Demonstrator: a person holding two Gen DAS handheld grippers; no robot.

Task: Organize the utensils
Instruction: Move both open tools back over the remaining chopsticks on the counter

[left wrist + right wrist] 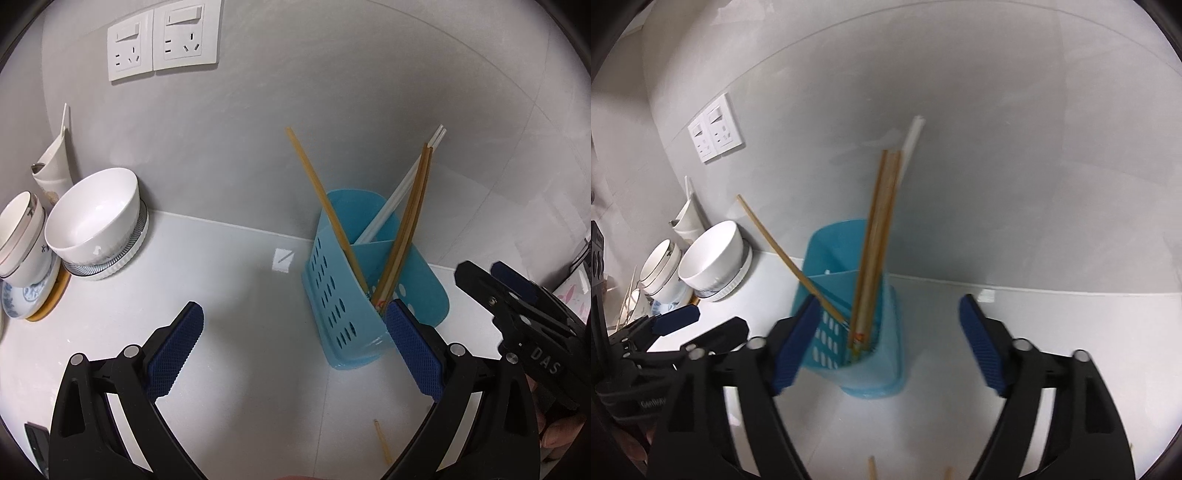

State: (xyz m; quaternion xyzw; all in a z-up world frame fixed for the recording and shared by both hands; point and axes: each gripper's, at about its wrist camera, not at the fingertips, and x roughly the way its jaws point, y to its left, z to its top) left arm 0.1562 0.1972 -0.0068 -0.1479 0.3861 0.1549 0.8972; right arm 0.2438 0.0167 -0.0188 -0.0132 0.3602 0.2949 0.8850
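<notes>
A blue perforated utensil holder [343,295] stands on the white counter near the wall; it also shows in the right wrist view [871,365]. Several wooden chopsticks [406,229] and white chopsticks [402,188] lean inside it. My left gripper [295,314] is open and empty, its right pad beside the holder's front. My right gripper [890,306] is open and empty, its jaws on either side of the holder's front. A loose wooden chopstick [382,441] lies on the counter close to me, and chopstick ends [872,467] show at the bottom of the right wrist view.
A white bowl [96,218] on a ribbed dish and stacked cups and plates [22,240] stand at the left by the wall. Wall sockets [162,40] are above. The right gripper's body [517,314] shows at the right edge.
</notes>
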